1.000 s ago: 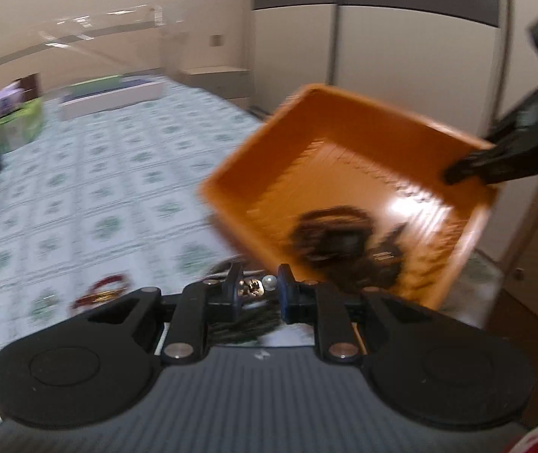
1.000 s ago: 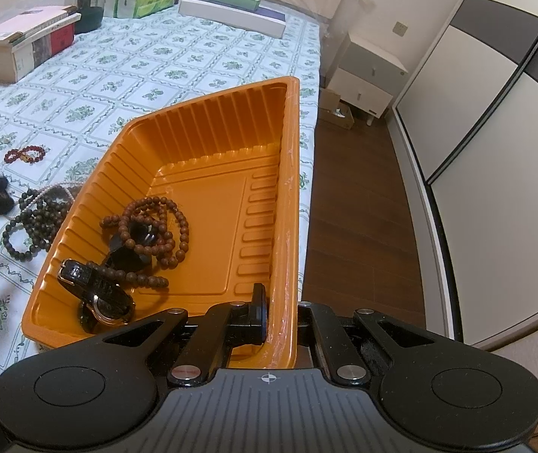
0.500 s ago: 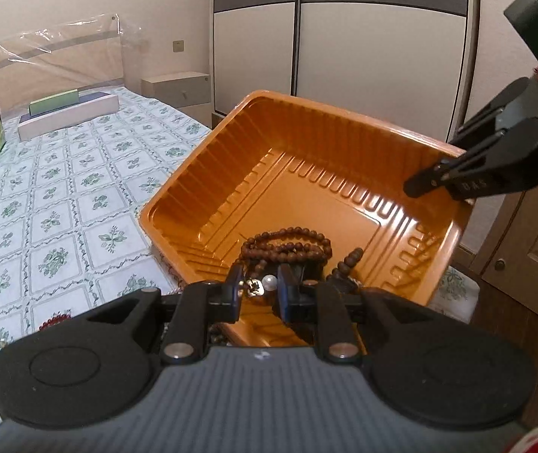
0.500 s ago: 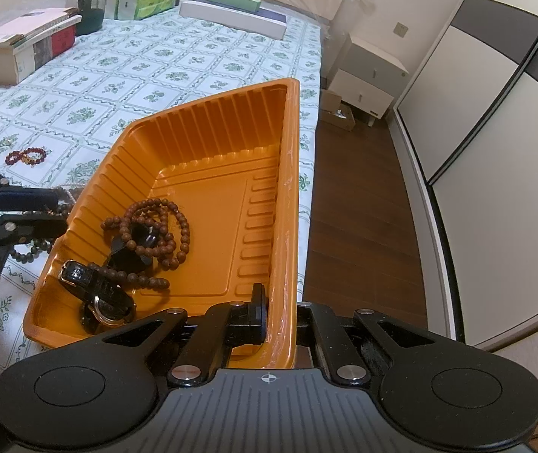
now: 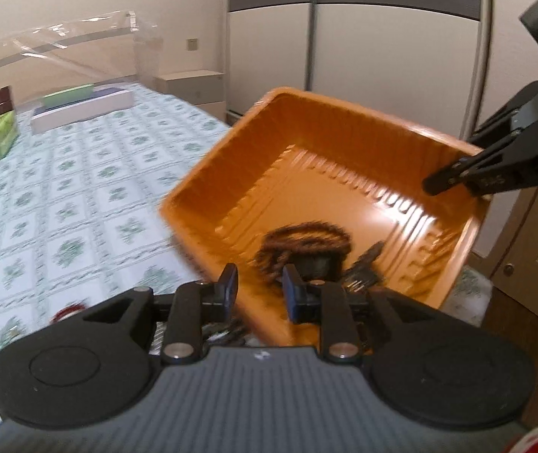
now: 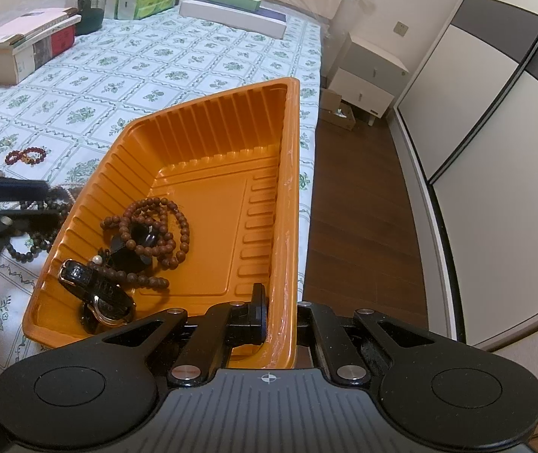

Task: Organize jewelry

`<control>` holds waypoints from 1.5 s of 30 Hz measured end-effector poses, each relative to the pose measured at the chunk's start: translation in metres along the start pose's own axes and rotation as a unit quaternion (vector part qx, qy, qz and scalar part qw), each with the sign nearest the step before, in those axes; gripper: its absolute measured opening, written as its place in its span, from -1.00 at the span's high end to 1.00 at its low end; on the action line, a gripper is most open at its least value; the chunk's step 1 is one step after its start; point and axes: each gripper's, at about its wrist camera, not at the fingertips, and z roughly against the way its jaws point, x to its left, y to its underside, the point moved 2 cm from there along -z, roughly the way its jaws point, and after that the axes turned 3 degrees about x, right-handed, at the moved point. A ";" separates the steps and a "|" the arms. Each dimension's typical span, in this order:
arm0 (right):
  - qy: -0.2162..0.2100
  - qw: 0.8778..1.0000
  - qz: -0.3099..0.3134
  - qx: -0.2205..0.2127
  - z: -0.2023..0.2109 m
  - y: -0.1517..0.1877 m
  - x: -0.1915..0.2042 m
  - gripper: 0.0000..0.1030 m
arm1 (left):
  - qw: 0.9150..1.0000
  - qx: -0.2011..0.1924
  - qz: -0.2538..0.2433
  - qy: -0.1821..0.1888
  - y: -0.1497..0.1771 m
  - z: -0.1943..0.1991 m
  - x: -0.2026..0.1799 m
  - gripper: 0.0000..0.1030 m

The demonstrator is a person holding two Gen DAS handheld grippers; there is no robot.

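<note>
**Tray held at the bed edge, left jaws opening**

The right gripper (image 6: 274,319) is clenched on the near wall of the orange tray (image 6: 208,120), one finger inside the rim and one outside. The tray is tilted and hangs partly over the edge of the bed (image 6: 125,64), above the wooden floor (image 6: 359,204).

Inside the tray, toward its lower corner, lie a brown bead necklace (image 6: 163,226), a small pearl (image 6: 97,260) and a black car key with a ring (image 6: 95,287).

The left gripper (image 5: 259,288) hovers at the tray's near rim. Its jaws are opening and nothing is between them. The left wrist view is blurred by motion, so the items below the jaws cannot be told apart with certainty.

On the patterned bedspread, just beside the tray, lies a dark bead strand (image 6: 31,247), partly hidden behind the left gripper. A red bead bracelet (image 6: 25,156) lies further out, apart from both. Boxes (image 6: 23,43) stand well apart at the far side of the bed.
</note>
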 end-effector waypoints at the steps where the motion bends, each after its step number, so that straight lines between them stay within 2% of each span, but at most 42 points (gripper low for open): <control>1: 0.000 1.000 0.000 0.000 0.000 0.000 0.000 0.93 | 1.000 0.003 0.006 -0.009 0.004 0.002 0.007 0.55; 7: 0.000 1.000 0.000 0.000 0.000 0.000 0.000 0.93 | 0.997 0.019 0.030 -0.070 0.030 0.018 0.054 0.54; 16: 0.001 1.000 -0.001 0.001 0.000 0.001 -0.001 0.93 | 0.985 0.045 0.052 -0.161 0.053 0.018 0.129 0.36; 20: 0.002 1.000 -0.001 0.003 -0.001 0.001 -0.001 0.93 | 0.981 0.053 0.063 -0.173 0.057 0.005 0.151 0.36; 27: 0.002 1.000 0.001 0.006 -0.003 0.001 -0.001 0.93 | 0.974 0.039 0.090 -0.203 0.054 -0.002 0.179 0.36; 31: 0.003 1.000 0.000 0.007 -0.003 0.002 -0.001 0.93 | 0.977 0.041 0.074 -0.197 0.051 -0.011 0.185 0.37; 40: 0.003 1.000 0.000 0.010 -0.005 0.001 -0.001 0.93 | 0.978 0.051 0.045 -0.195 0.056 -0.030 0.184 0.58; 44: 0.004 1.000 0.000 0.010 -0.005 0.001 -0.001 0.93 | 0.979 0.055 0.045 -0.191 0.057 -0.031 0.184 0.84; 45: 0.005 1.000 0.000 0.010 -0.005 0.001 -0.001 0.93 | 0.979 0.055 0.044 -0.192 0.057 -0.031 0.184 0.84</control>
